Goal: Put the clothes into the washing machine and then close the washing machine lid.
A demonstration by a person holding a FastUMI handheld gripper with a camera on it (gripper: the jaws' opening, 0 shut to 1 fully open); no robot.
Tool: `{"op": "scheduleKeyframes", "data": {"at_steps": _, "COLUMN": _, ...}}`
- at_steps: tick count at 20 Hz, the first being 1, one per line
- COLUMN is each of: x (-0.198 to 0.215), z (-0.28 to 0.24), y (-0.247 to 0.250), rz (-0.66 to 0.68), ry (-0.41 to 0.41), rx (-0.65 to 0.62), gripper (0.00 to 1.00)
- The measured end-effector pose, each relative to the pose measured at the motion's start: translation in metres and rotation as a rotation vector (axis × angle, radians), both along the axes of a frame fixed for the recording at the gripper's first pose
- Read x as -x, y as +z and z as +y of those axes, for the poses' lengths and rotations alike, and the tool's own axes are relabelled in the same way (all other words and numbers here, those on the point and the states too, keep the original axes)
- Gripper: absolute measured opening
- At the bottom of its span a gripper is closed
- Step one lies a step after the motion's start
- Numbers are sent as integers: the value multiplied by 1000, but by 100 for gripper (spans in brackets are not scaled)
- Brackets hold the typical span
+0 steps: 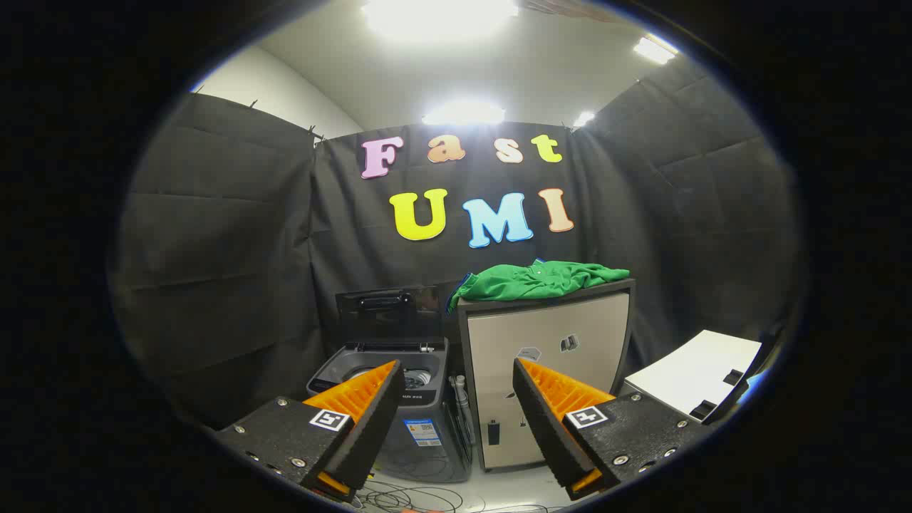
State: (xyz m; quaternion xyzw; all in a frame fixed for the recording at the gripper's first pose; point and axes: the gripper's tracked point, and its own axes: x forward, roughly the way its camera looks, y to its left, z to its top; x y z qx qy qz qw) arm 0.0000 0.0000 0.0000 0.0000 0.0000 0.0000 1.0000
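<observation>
On top of the cabinet (548, 356), far beyond the fingers: one green garment (541, 279), crumpled, its long axis running left to right.

Left of the cabinet and just beside it stands one washing machine (399, 399), its lid (388, 310) raised upright at the back, drum open. One white board (695, 374) lies at the right. The gripper (456, 388) is released, both fingers spread wide, grasping nothing. Cables (413, 495) trail on the floor, near.
</observation>
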Motion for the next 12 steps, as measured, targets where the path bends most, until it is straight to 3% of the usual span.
{"op": "scheduleKeyframes", "data": {"at_steps": 12, "x": 2, "z": 2, "y": 2, "rz": 2, "ry": 0, "rx": -8, "gripper": 95}}
